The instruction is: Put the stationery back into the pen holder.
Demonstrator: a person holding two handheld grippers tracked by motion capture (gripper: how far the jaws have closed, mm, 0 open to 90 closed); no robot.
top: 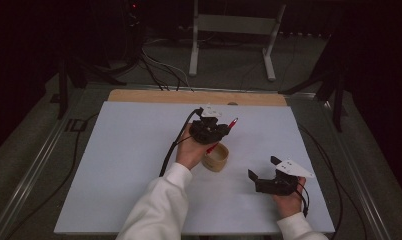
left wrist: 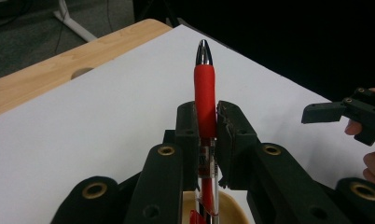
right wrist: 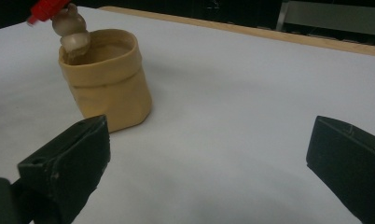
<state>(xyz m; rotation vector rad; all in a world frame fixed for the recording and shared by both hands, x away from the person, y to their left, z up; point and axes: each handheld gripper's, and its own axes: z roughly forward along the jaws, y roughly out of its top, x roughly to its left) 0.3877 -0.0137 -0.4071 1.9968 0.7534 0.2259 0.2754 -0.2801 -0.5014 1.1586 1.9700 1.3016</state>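
Left gripper (left wrist: 207, 135): jaws clamped on a red pen (left wrist: 205, 100), held tilted directly above the tan cup (top: 215, 157), lower end at its mouth. Right gripper (top: 263, 175): jaws spread wide, nothing between them, low over the white table (top: 124, 165), right of cup.
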